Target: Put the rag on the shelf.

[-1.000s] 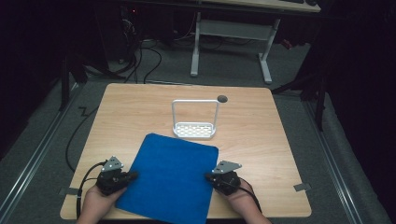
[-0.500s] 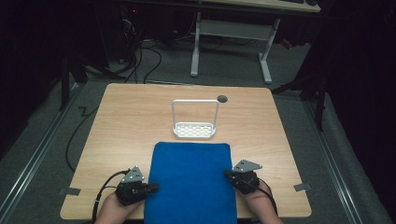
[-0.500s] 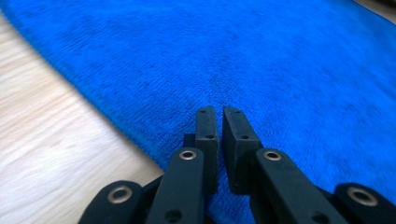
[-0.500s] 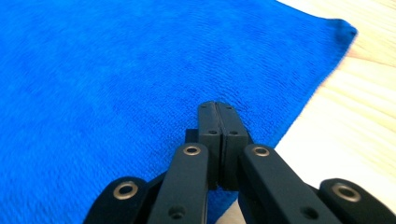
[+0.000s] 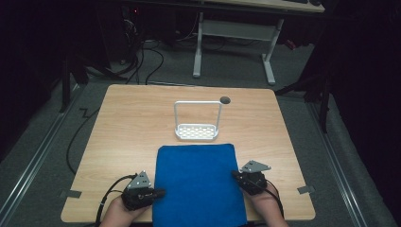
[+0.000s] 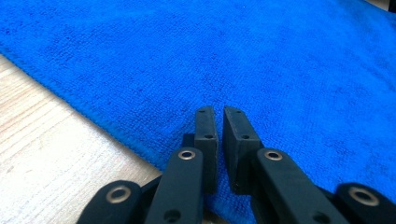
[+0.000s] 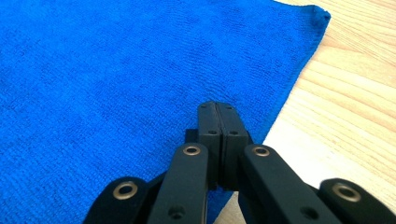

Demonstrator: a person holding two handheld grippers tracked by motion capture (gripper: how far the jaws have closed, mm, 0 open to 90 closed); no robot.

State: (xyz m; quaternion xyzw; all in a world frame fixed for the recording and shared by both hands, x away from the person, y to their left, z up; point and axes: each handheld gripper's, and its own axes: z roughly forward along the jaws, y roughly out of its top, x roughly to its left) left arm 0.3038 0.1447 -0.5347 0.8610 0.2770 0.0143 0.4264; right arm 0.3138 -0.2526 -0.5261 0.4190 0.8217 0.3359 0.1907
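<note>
Blue cloth flat on table, one gripper at each side edge.

Table carries the cloth at near centre, its far edge just short of the white rack. Left gripper at the cloth's left edge, jaws a narrow slit apart over it; a pinch cannot be told. Right gripper at the right edge, jaws pressed together over the cloth.

Quick count: one blue cloth, one white wire rack, one wooden surface. Two hand-held grippers, the left hand-held gripper and the right hand-held gripper. Two grey tape bits: one lower left, one lower right.
</note>
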